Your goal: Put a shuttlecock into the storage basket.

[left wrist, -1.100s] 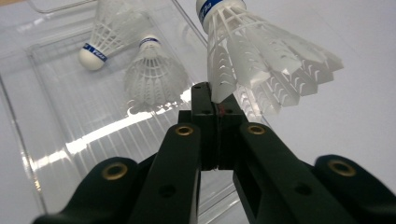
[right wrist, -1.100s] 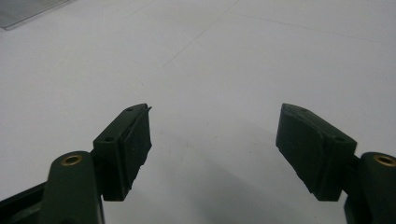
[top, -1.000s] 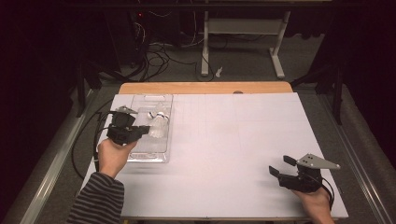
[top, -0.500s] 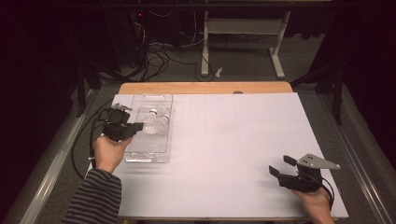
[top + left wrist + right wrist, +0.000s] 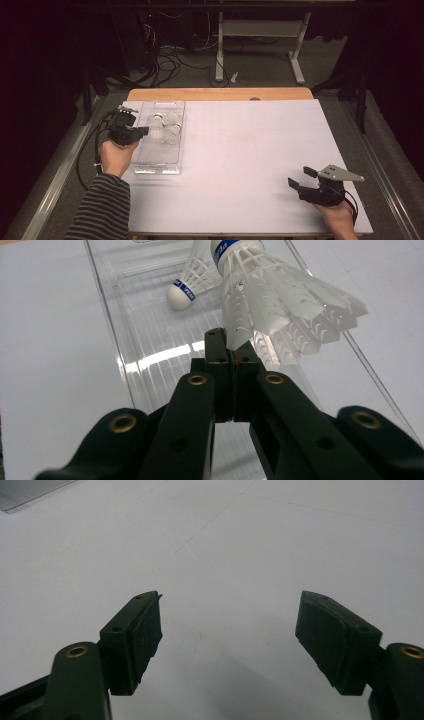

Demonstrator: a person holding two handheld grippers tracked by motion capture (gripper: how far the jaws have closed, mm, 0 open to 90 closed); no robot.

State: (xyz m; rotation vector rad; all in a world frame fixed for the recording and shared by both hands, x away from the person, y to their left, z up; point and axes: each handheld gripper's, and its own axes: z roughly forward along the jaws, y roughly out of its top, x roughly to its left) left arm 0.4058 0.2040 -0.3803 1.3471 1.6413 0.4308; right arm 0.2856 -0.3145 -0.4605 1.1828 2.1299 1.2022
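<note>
My left gripper point(image 5: 145, 131) hovers over the left side of a clear plastic tray point(image 5: 157, 159) at the table's far left. Its jaws are shut on the feather edge of a white shuttlecock point(image 5: 280, 300) with a blue band, which hangs above the tray floor point(image 5: 150, 340). A second white shuttlecock point(image 5: 192, 282) lies on its side farther along in the tray. In the high view both shuttlecocks, the held one point(image 5: 157, 126) and the other point(image 5: 173, 131), sit close together. My right gripper point(image 5: 298, 177) rests near the front right of the table, open, with only bare table between its pads point(image 5: 142, 630).
A white sheet point(image 5: 250, 150) covers the table, with a wooden strip point(image 5: 220, 94) along the far edge. Beyond that are a dark floor, cables and a white stand. The tray's near half holds nothing.
My left gripper has moved a little toward the far left over the tray, taking the held shuttlecock with it. The right hand has stayed still.
</note>
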